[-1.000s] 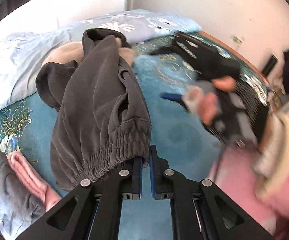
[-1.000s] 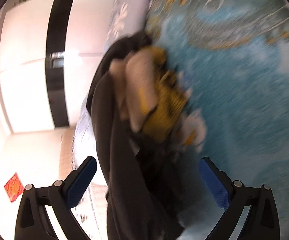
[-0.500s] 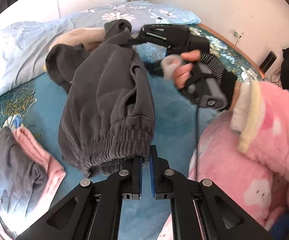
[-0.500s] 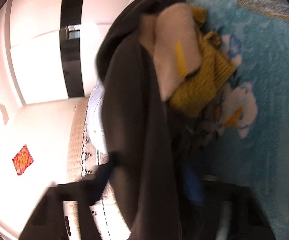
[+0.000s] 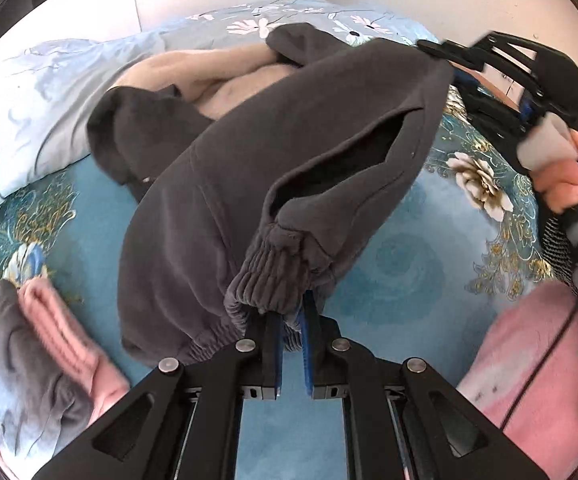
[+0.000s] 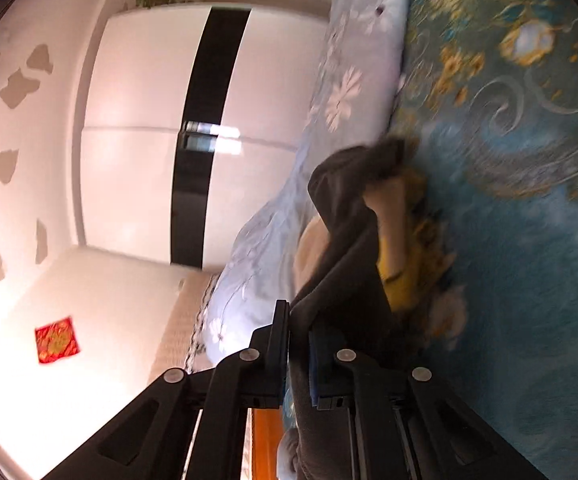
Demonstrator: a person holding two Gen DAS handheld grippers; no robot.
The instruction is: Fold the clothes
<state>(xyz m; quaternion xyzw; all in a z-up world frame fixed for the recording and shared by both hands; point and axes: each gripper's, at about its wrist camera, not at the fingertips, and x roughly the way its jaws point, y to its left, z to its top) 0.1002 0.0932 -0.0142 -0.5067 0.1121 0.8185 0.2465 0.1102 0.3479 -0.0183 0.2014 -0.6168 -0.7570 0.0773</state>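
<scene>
Dark grey sweatpants (image 5: 273, 160) hang stretched above a blue patterned bed cover (image 5: 401, 280). My left gripper (image 5: 291, 320) is shut on their ribbed elastic cuff. My right gripper (image 6: 299, 328) is shut on another part of the same grey fabric (image 6: 353, 256), and it also shows in the left wrist view (image 5: 501, 64) at the upper right, held by a hand. One end of the pants still rests on a beige garment (image 5: 209, 76) on the bed.
A folded grey and pink pile (image 5: 41, 360) lies at the left edge. A light blue floral duvet (image 5: 49, 96) lies along the back. A yellow garment (image 6: 405, 276) sits under the beige one. Pink sleeve (image 5: 529, 360) at lower right. White wardrobe (image 6: 137, 120) behind.
My right gripper went from open to shut on the grey sweatpants and lifted them. The pants now stretch between both grippers, higher off the bed.
</scene>
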